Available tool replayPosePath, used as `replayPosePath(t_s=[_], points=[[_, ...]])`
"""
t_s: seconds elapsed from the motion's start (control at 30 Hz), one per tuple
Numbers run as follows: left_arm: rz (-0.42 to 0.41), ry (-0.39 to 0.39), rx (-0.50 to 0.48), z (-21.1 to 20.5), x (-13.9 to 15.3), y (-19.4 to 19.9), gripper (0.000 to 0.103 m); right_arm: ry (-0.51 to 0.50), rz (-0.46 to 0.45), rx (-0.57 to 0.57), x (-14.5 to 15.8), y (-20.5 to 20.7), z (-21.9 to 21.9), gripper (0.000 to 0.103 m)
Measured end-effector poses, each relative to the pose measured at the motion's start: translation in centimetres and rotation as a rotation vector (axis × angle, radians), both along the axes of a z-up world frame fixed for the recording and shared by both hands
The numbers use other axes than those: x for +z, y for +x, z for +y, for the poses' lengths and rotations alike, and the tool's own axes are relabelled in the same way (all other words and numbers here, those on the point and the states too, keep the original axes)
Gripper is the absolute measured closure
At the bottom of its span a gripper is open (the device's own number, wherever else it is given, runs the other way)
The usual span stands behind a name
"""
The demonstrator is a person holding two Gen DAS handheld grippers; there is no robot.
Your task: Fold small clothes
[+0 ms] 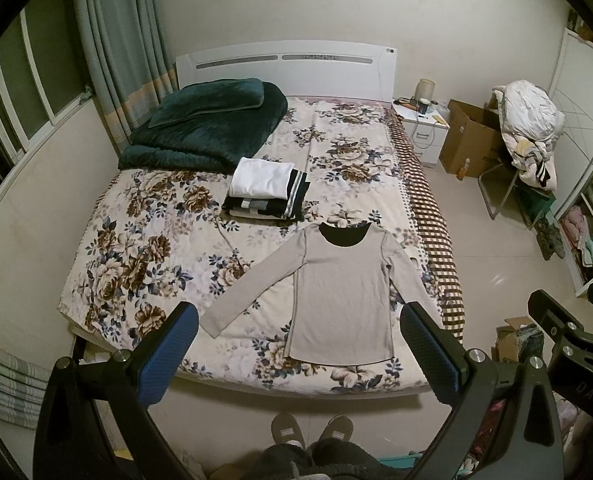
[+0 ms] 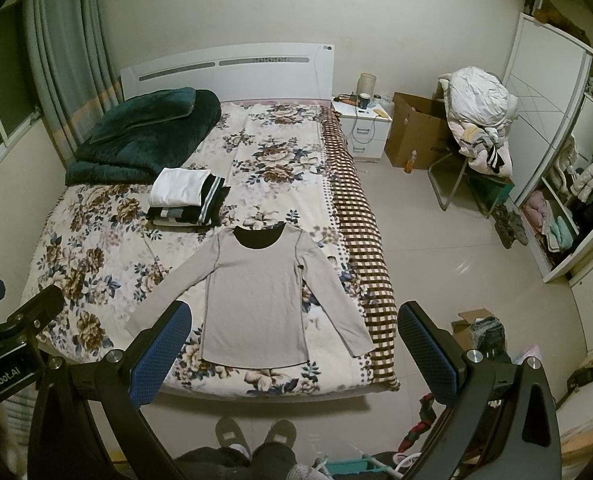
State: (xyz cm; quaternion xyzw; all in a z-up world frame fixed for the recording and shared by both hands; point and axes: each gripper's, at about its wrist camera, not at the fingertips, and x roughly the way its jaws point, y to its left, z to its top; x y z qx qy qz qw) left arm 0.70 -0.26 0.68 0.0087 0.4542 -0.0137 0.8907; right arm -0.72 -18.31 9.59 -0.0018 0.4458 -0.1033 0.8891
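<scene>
A pale grey long-sleeved knit shirt with a dark neckline (image 1: 338,292) lies flat and face up on the bed with the floral cream-and-brown cover (image 1: 144,248), in the lower centre of the left wrist view, its sleeves spread out to either side and its hem toward the near edge of the bed. In the right wrist view the same shirt (image 2: 256,300) sits lower centre, collar pointing toward the white headboard (image 2: 232,66). Just beyond the collar, toward the upper left, rests a small stack of folded clothes, white on top of black and striped pieces (image 1: 266,192), apart from the shirt. Further up and left lies a folded dark green plush blanket (image 1: 208,126). The left gripper (image 1: 298,326) hangs above the near edge of the bed with its blue-padded fingers (image 1: 164,360) spread wide, holding nothing. The right gripper (image 2: 292,322) is likewise wide apart and empty, its blue pads framing the shirt's lower half without touching it. At the bottom of both views a pair of grey slippers (image 1: 312,432) stands on the pale tiled floor (image 1: 508,248). At upper right are a white nightstand (image 2: 366,128), a brown cardboard box (image 2: 414,136) and a chair heaped with white bedding (image 2: 476,116).
</scene>
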Motion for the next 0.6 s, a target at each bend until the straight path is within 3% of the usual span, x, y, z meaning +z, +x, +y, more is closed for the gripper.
replayPosePath(t_s=[0.2,0.3,0.6], points=[[-0.002,0.002,0.003,0.0,0.0,0.0,0.0,0.001,-0.002,0.0,0.6,0.5,0.3,0.0],[-0.003,0.002,0.003,-0.5,1.4,1.3,0.0,0.002,-0.003,0.001,0.6,0.4,0.3,0.0],[-0.004,0.002,0.0,-0.3,0.9,0.7,0.0,0.004,-0.004,0.0,0.4,0.4,0.3,0.0]])
